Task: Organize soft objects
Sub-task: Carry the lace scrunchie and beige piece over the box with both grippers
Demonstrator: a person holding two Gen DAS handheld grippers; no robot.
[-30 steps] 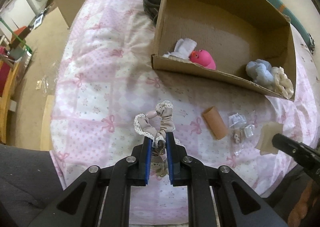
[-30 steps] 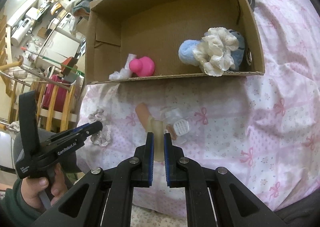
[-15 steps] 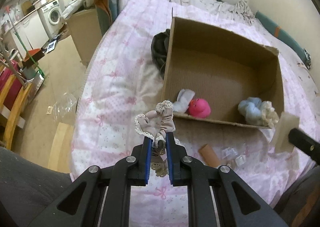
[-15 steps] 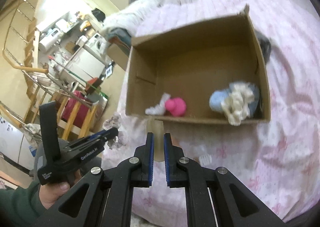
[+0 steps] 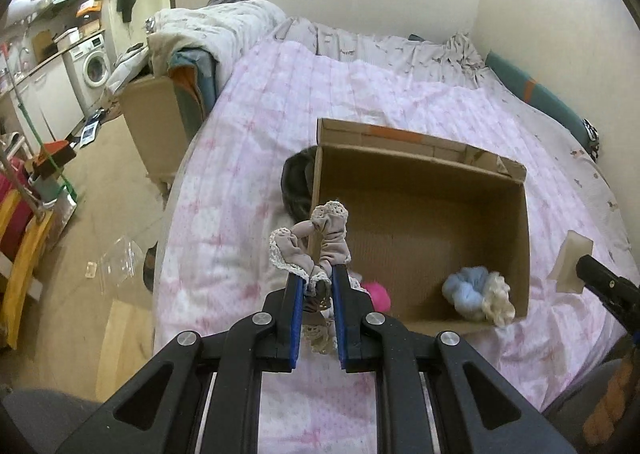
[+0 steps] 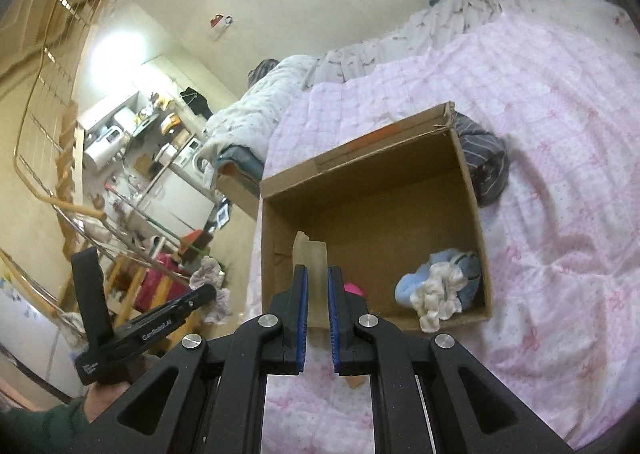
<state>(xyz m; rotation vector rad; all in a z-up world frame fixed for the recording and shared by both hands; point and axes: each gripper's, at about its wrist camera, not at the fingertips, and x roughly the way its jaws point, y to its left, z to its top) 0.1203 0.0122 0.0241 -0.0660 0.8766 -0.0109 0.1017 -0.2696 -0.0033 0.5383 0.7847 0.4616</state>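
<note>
— While we hold both loads above the pink bow-print quilt point(image 5: 248, 158), what worries us most?

— Our left gripper point(image 5: 315, 282) is clamped on the beige lace-trimmed fabric scrunchie point(image 5: 310, 242), but only on its lower edge. Most of the ring stands up above the blue pads at the centre of the left view, right over the near-left corner of the open brown cardboard box point(image 5: 420, 222). If we tip the jaws, it could slide out and land on the quilt outside that wall.

— And the other side?

— Our right gripper point(image 6: 316, 286) is closed on a thin pale yellow-beige foam piece point(image 6: 312, 258). It sticks up in the middle of the right view, in front of the box's near-left part. Being soft, it may squash and work loose from the pads.

— Could the two collide?

— They could. In the right view the left gripper sits at lower left, near the box's left wall, so both tools may crowd the same opening.

— What about what already lies inside?

— The light blue fluffy scrunchie point(image 5: 466, 286) and the cream ruffled scrunchie point(image 5: 498, 302) fill the near-right corner, touching each other. A bright pink rounded toy point(image 5: 378, 294) peeks out beside our left jaws. Dropping blindly may pile things against the low front wall.
</note>
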